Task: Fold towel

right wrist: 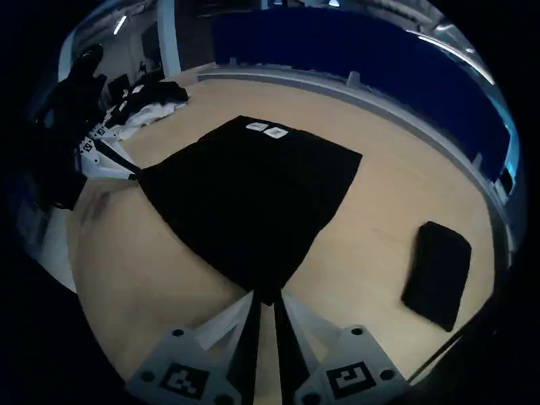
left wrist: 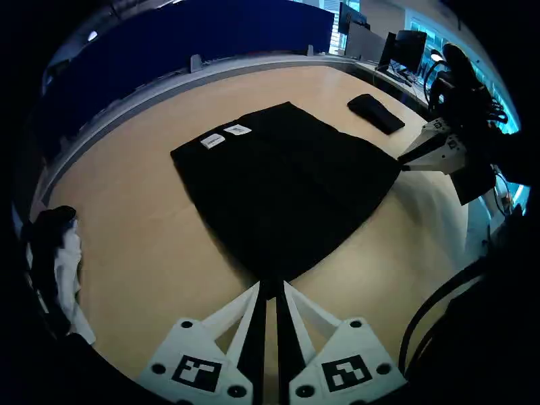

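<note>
A black towel (left wrist: 283, 182) (right wrist: 250, 196) lies spread on the wooden table (left wrist: 135, 223) (right wrist: 391, 175), with two white labels (left wrist: 224, 135) (right wrist: 264, 129) at its far edge. At the bottom of the left gripper view, my left gripper (left wrist: 270, 287) is shut on the towel's near corner. That same gripper (right wrist: 133, 173) appears at the left in the right gripper view, held by a dark-gloved hand (right wrist: 67, 115). My right gripper (right wrist: 267, 297) pinches another corner, and it appears at the right of the left gripper view (left wrist: 405, 162).
A folded black cloth (left wrist: 375, 113) (right wrist: 437, 273) rests on the table apart from the towel. A heap of black and white fabric (left wrist: 57, 270) (right wrist: 152, 101) lies at one table end. A blue partition (left wrist: 202, 34) (right wrist: 378, 54) lines the far edge; monitors (left wrist: 405, 47) stand beyond.
</note>
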Tool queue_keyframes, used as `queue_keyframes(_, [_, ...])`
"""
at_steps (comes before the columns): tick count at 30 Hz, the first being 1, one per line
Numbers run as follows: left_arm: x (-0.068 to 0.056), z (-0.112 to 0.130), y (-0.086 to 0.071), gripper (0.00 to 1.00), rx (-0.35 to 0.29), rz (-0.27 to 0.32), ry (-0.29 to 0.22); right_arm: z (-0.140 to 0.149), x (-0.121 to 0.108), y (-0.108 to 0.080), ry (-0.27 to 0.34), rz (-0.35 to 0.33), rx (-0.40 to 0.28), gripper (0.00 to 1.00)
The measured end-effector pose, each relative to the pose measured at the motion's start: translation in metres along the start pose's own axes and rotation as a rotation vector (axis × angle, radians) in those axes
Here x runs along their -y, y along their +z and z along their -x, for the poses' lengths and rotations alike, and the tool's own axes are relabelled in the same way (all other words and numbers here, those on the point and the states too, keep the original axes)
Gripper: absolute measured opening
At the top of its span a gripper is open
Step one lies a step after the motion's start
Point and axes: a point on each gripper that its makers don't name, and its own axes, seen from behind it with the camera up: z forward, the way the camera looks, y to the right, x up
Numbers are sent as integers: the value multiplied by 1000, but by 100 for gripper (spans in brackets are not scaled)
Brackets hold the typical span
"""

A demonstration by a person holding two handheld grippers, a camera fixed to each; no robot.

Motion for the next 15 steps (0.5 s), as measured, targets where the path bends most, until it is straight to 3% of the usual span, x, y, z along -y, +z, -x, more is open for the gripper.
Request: queue_keyframes(15, [3,-22,-35,9,-41,-13,-30,-22,6,-31,10,-10,-47,13])
